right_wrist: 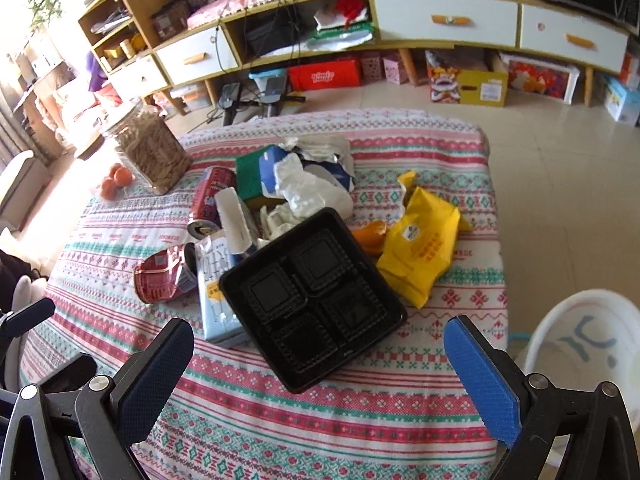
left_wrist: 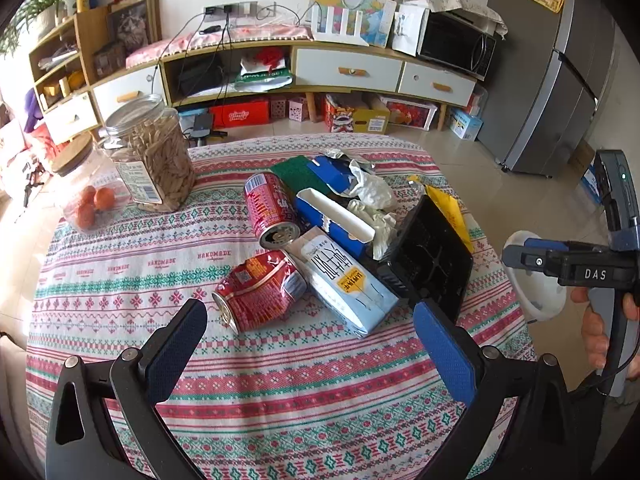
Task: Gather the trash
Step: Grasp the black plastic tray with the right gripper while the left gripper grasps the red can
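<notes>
Right wrist view: a pile of trash sits mid-table on a patterned tablecloth. Nearest is a black plastic tray, tilted on a pale drink carton, with a yellow snack bag at its 2 o'clock and a crushed red can at its 9 o'clock. Both tongs, right gripper and left gripper, hang wide apart, holding nothing. A white bin waits at 3 o'clock. Pinching the tray's raised near rim looks best.
</notes>
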Demonstrator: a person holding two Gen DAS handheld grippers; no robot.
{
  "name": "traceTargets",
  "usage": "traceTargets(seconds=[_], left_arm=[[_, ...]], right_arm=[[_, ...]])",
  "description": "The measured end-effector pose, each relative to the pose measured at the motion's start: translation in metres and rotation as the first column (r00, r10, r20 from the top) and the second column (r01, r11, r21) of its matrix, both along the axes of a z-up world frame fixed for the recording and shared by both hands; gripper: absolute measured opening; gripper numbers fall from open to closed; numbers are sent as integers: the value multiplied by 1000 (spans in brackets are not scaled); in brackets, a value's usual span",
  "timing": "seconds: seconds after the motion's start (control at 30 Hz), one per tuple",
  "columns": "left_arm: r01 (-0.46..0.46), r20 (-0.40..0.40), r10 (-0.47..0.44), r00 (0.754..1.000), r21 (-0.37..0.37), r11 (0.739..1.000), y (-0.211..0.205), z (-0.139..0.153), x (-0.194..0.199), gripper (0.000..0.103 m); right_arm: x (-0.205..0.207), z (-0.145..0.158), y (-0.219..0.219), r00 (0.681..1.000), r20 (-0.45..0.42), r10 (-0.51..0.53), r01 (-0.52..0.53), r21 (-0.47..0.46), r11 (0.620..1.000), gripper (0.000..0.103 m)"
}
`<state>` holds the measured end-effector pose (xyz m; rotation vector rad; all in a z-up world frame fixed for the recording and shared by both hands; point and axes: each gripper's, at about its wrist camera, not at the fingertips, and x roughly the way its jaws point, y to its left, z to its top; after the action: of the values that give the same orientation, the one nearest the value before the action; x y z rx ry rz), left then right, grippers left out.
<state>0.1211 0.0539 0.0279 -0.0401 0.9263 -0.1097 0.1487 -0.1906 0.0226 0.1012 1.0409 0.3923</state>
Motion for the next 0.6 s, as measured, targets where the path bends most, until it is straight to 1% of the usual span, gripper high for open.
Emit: traceTargets(seconds=[0.03, 0.1, 0.13, 0.17, 0.23, 0.3, 0.37, 0.4, 0.43, 0.53, 0.6], left_arm=[[3, -23, -3, 1000, -12, 1000, 4, -5, 11, 103], [2, -71, -4, 997, -37, 999, 9, -16, 29, 103], [-9, -82, 6, 997, -38, 999, 12, -21, 35, 102], [-26, -87, 23, 996, -33, 999, 15, -25, 39, 101], [-60, -109, 55, 993, -50, 997, 22, -35, 42, 101], [-90, -134, 80, 988, -70, 993, 29, -44, 45, 98], [-132, -143, 121, 982, -69, 989, 37, -51, 46, 97], [-148, -145, 137, 980, -70, 986, 40, -54, 46, 97], [-158, -152, 146, 978, -74, 985, 42, -57, 47, 97], [-180, -182, 160, 970, -99, 979, 48, -69, 53, 97], [-190, -198, 166, 966, -108, 976, 51, -76, 58, 97]], right_arm=[[5, -10, -4, 1000, -22, -12, 12, -2, 1000, 96], [15, -28, -13, 996, -84, -28, 30, 18, 999, 90], [20, -34, -18, 993, -112, -31, 35, 37, 999, 87], [26, -38, -22, 991, -128, -33, 40, 50, 998, 87], [33, -42, -27, 989, -139, -48, 57, 65, 996, 84], [38, -48, -28, 987, -153, -54, 66, 77, 995, 81], [41, -57, -25, 983, -181, -45, 61, 84, 995, 76], [44, -62, -24, 981, -190, -41, 57, 79, 995, 71], [45, -65, -22, 980, -196, -39, 54, 73, 996, 66], [49, -72, -17, 977, -207, -42, 56, 64, 996, 59], [52, -79, -17, 974, -222, -45, 62, 72, 995, 57]])
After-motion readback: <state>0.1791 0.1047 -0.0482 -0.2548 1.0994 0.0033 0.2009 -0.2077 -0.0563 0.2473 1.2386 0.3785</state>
